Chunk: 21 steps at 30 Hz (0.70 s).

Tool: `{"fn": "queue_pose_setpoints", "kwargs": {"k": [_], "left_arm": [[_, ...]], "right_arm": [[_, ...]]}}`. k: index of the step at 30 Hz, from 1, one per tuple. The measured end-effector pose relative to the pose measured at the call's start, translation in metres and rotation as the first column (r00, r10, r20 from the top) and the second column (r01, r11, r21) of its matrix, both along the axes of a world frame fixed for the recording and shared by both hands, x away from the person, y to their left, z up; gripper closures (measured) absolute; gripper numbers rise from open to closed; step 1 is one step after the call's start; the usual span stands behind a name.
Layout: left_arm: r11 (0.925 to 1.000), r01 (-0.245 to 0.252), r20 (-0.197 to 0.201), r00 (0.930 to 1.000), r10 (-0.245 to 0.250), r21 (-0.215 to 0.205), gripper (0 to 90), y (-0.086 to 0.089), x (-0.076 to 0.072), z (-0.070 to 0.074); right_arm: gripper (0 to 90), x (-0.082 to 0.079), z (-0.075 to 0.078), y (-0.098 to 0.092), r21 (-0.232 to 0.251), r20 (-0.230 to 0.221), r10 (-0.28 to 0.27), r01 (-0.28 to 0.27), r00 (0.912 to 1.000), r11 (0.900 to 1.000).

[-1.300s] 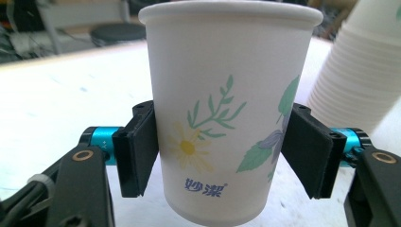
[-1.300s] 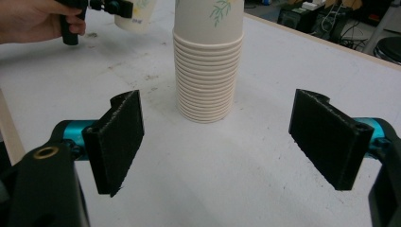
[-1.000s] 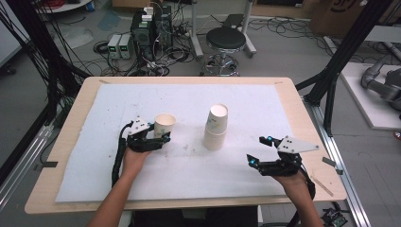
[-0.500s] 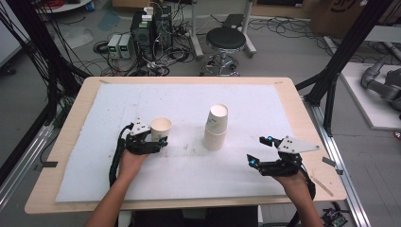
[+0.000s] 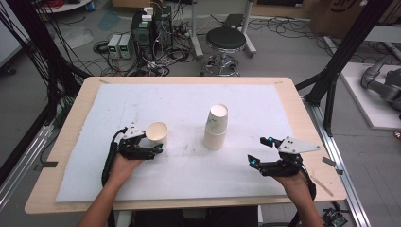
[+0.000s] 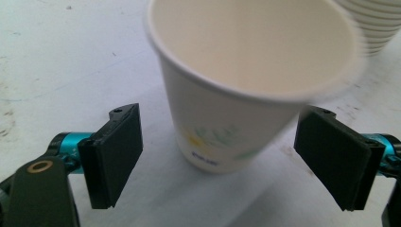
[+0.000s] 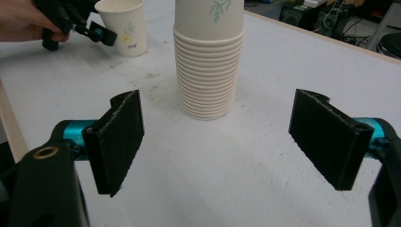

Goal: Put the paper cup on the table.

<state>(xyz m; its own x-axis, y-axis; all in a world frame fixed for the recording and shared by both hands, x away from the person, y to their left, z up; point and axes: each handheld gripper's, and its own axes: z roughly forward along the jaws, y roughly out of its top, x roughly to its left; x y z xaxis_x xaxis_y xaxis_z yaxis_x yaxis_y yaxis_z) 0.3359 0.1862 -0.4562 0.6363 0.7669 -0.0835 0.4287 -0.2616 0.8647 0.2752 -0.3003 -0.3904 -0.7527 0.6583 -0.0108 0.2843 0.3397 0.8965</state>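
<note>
Cup (image 6: 236, 90) empty, beside cup stack (image 5: 216, 126)

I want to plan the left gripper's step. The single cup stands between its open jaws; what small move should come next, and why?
Probably draw the left gripper straight back, jaws still open. The single cup stands upright on the white mat, with a gap to each pad, so it looks set down; backing out straight should avoid tipping it.

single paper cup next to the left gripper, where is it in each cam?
High view: single cup stands left of centre on the white mat, just beyond the left gripper.
Left gripper view: cup looms large between the open jaws, untouched.
Right gripper view: cup stands top left.
Shared landmark: the cup stack.
</note>
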Motion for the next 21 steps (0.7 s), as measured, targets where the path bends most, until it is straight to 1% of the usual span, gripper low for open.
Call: {"fn": "queue_pose_setpoints", "kwargs": {"k": [4, 5, 7, 9, 10, 12, 13, 14, 16, 18, 19, 21], "left_arm": [[0.9995, 0.006, 0.019, 0.9998, -0.005, -0.032, 16.3, 0.018, -0.014, 0.005], [0.9987, 0.0, 0.022, 0.9998, 0.001, -0.051, 16.3, 0.023, -0.02, 0.006], [0.9956, -0.006, 0.043, 0.999, 0.01, -0.094, 16.3, 0.031, -0.029, 0.008], [0.9934, -0.005, 0.074, 0.9972, 0.013, -0.114, 16.3, 0.036, -0.035, 0.012], [0.9911, -0.004, 0.097, 0.9952, 0.017, -0.133, 16.3, 0.038, -0.038, 0.015], [0.9873, 0.003, 0.147, 0.989, 0.021, -0.159, 16.3, 0.041, -0.043, 0.019], [0.9833, 0.002, 0.172, 0.9847, 0.029, -0.182, 16.2, 0.043, -0.046, 0.022], [0.9806, 0.006, 0.187, 0.9818, 0.031, -0.196, 16.3, 0.044, -0.048, 0.024], [0.9735, 0.003, 0.226, 0.9729, 0.05, -0.229, 16.3, 0.045, -0.051, 0.028], [0.9706, 0.008, 0.247, 0.9675, 0.053, -0.241, 16.2, 0.046, -0.053, 0.031], [0.9713, 0.008, 0.257, 0.9649, 0.055, -0.238, 16.3, 0.046, -0.054, 0.032], [0.9714, 0.009, 0.263, 0.9633, 0.055, -0.237, 16.3, 0.046, -0.055, 0.032]], "right_arm": [[18.9, 0.0, -0.002, 0.0, -0.011, -0.006, -0.005, 0.005, 1.0, 1.0], [18.9, 0.0, -0.003, 0.0, -0.019, -0.008, -0.009, 0.008, 0.9999, 1.0], [18.9, 0.0, -0.005, -0.001, -0.025, -0.017, -0.018, 0.017, 0.9997, 1.0], [18.9, 0.0, -0.007, -0.001, -0.034, -0.021, -0.034, 0.033, 0.9992, 0.999], [18.9, -0.001, -0.008, -0.001, -0.034, -0.024, -0.036, 0.035, 0.9991, 0.999], [18.9, 0.0, -0.01, -0.002, -0.028, -0.028, -0.043, 0.042, 0.9987, 0.999], [18.9, 0.001, -0.011, -0.002, -0.024, -0.031, -0.047, 0.047, 0.9984, 0.999], [18.9, 0.001, -0.013, -0.003, -0.021, -0.031, -0.05, 0.049, 0.9983, 0.999], [18.9, 0.001, -0.014, -0.004, -0.014, -0.038, -0.057, 0.056, 0.9976, 0.998], [18.9, 0.002, -0.015, -0.006, -0.013, -0.041, -0.062, 0.062, 0.9972, 0.998], [18.9, 0.002, -0.016, -0.007, -0.013, -0.04, -0.067, 0.067, 0.9969, 0.998], [18.9, 0.003, -0.016, -0.008, -0.008, -0.043, -0.074, 0.074, 0.9963, 0.997]]}}
